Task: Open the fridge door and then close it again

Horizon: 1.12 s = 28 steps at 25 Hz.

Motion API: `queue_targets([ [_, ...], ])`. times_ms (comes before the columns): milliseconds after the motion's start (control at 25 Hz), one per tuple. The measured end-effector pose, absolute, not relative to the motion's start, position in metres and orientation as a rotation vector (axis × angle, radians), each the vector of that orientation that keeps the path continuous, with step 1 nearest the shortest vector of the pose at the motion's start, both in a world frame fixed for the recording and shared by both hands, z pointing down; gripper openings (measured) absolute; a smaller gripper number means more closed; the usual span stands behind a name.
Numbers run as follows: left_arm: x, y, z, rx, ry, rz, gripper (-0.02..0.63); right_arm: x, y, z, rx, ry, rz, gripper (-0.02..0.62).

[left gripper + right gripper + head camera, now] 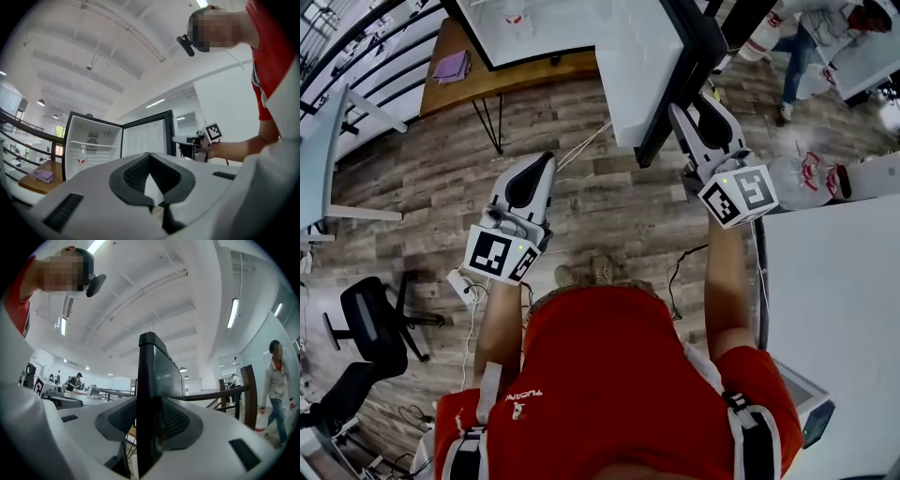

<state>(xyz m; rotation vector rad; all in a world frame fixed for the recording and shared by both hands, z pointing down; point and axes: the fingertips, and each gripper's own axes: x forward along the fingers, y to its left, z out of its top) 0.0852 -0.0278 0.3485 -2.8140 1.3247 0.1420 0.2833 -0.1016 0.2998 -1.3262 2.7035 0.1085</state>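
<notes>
The small fridge (91,145) stands open, its white inside showing with a shelf and a bottle (82,160). Its door (661,70) is swung wide, the dark outer edge (149,390) toward me. My right gripper (695,110) is at that free edge; in the right gripper view the door edge stands between the jaws and both pads (174,420) lie against it. My left gripper (546,164) hangs over the wooden floor, left of the door and apart from it. Its jaws (150,161) are shut with nothing in them. From there the right gripper (190,139) shows at the door.
A wooden table (487,80) with a purple cloth (453,66) stands beside the fridge. A black office chair (370,319) is at the left. A white counter (834,281) runs along the right, with a clear plastic bottle (802,178) by it. A person (811,37) stands at the far right.
</notes>
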Motion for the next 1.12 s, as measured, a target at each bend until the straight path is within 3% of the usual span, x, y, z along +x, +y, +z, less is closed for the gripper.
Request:
queue_targets([
  [400, 0.046, -0.031, 0.338, -2.761, 1.397, 0.155, 0.009, 0.289, -0.104, 0.302, -1.343, 2.691, 0.107, 0.175],
  [1120, 0.035, -0.033, 0.34, -2.751, 1.419, 0.17, 0.009, 0.267, -0.094, 0.303, -1.35, 2.726, 0.174, 0.169],
])
